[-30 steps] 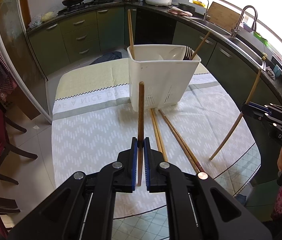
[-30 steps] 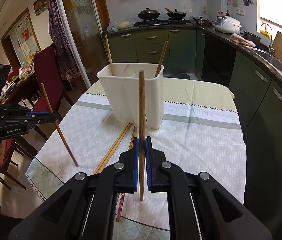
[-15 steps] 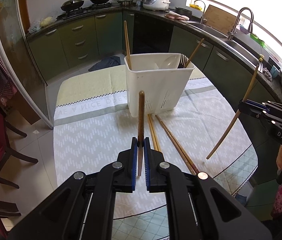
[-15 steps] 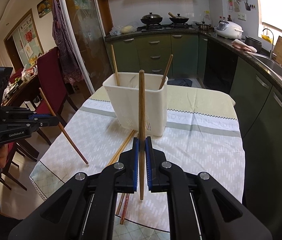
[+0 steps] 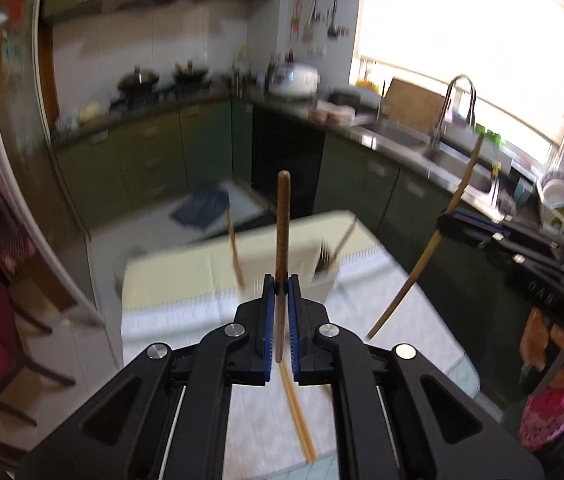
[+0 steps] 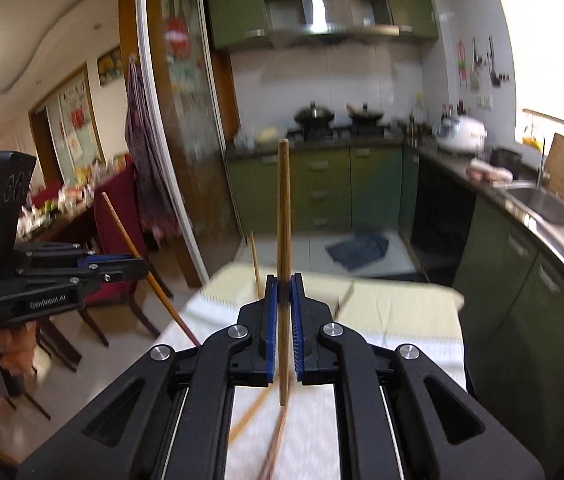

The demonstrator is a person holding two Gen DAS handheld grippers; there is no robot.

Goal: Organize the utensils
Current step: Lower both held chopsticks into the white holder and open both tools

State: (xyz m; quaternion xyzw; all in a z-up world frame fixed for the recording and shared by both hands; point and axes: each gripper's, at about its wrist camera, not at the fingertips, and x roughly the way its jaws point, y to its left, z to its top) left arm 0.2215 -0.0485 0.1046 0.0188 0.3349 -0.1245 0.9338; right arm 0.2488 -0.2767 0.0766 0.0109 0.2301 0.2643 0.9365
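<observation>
My left gripper is shut on an upright brown chopstick, high above the table. Behind it the white utensil holder is blurred, with a chopstick and a fork standing in it. Loose chopsticks lie on the cloth below. At the right of the left wrist view, my right gripper holds a slanted chopstick. In the right wrist view, my right gripper is shut on its chopstick. There the left gripper holds a slanted chopstick. My fingers hide most of the holder.
The round table carries a pale patterned cloth. Green kitchen cabinets and a sink counter curve behind and to the right. Dark red chairs stand at the left. A person's hand grips the right handle.
Both grippers have risen sharply, each with its chopstick still clamped. The views have tilted up, so the holder and table sit lower and the picture is blurred.
</observation>
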